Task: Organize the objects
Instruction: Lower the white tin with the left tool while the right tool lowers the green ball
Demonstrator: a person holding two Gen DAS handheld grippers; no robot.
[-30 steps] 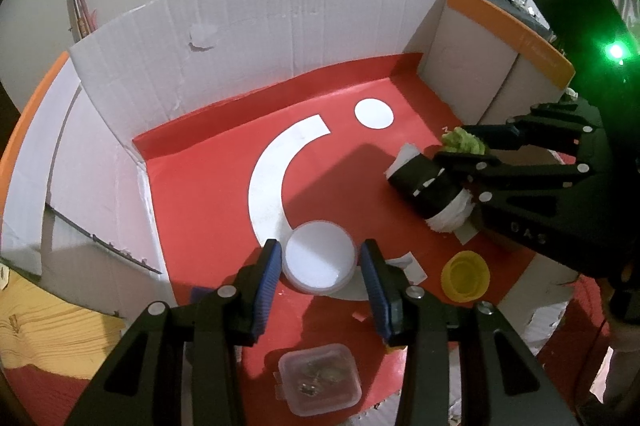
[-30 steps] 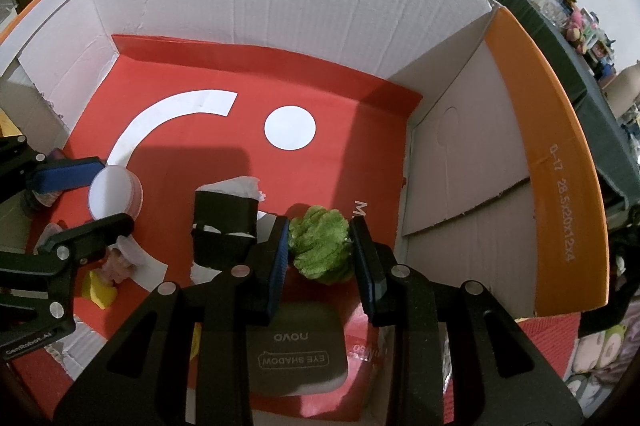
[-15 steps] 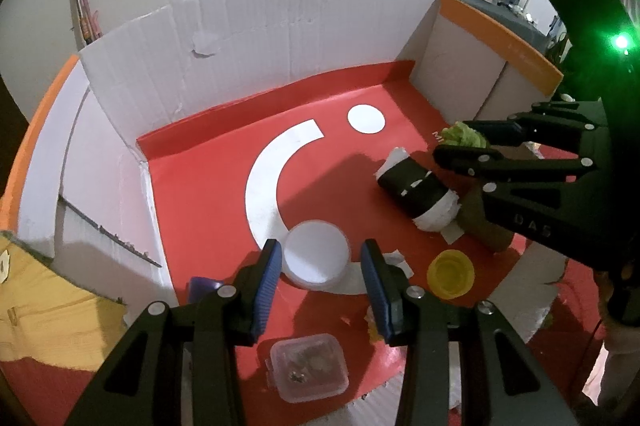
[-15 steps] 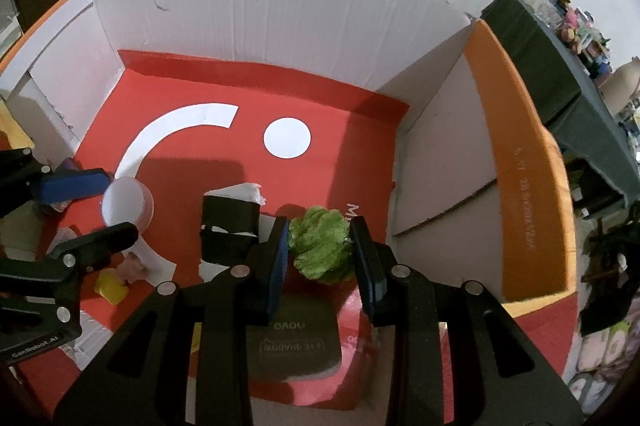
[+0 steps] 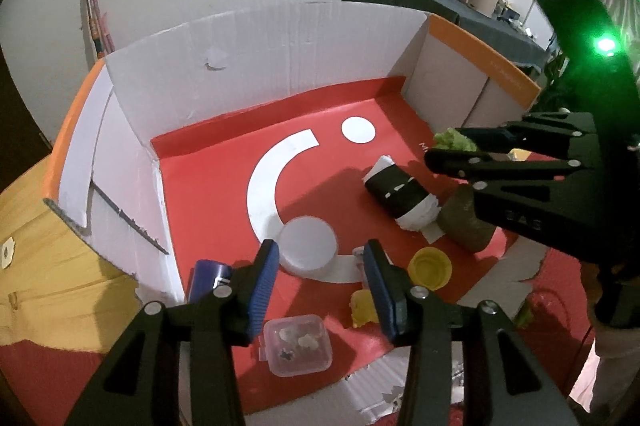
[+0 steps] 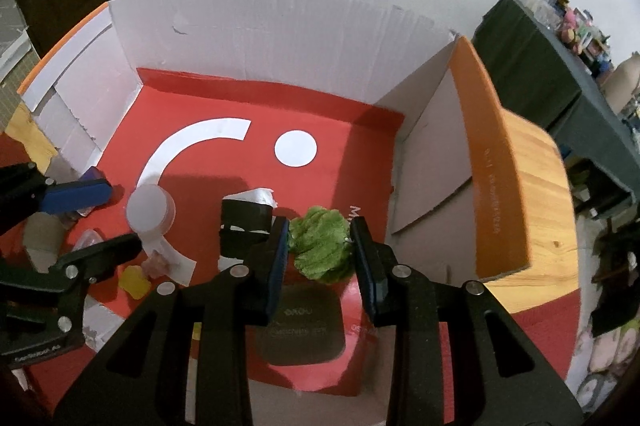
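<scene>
Inside an open cardboard box (image 6: 248, 38) with white walls, orange rims and a red floor with a white arc and white dot.

Right gripper (image 6: 320, 246) closed on a green fuzzy object (image 6: 320, 248), pads pressing both its sides; held above the floor near the right wall, with a dark flat case (image 6: 300, 330) below it. Seen also from the left wrist view, the green object (image 5: 454, 142) between the black fingers, just beside the right wall's bottom edge.

Left gripper (image 5: 320, 278) wide open and holding nothing, blue pads apart, above the near part of the floor. White round lid (image 5: 308, 246) just ahead, between the fingertips but apart from both pads. Clear small container (image 5: 298, 344) under the gripper, near the torn front edge. Yellow cap (image 5: 430, 268) to the right, a purple object (image 5: 208, 276) to the left against the left wall.

Black-and-white roll (image 5: 402, 194) lying on its side in the middle right, between both grippers.

Open floor only at the far half, around the arc and dot, up to the back wall. Near half crowded.
</scene>
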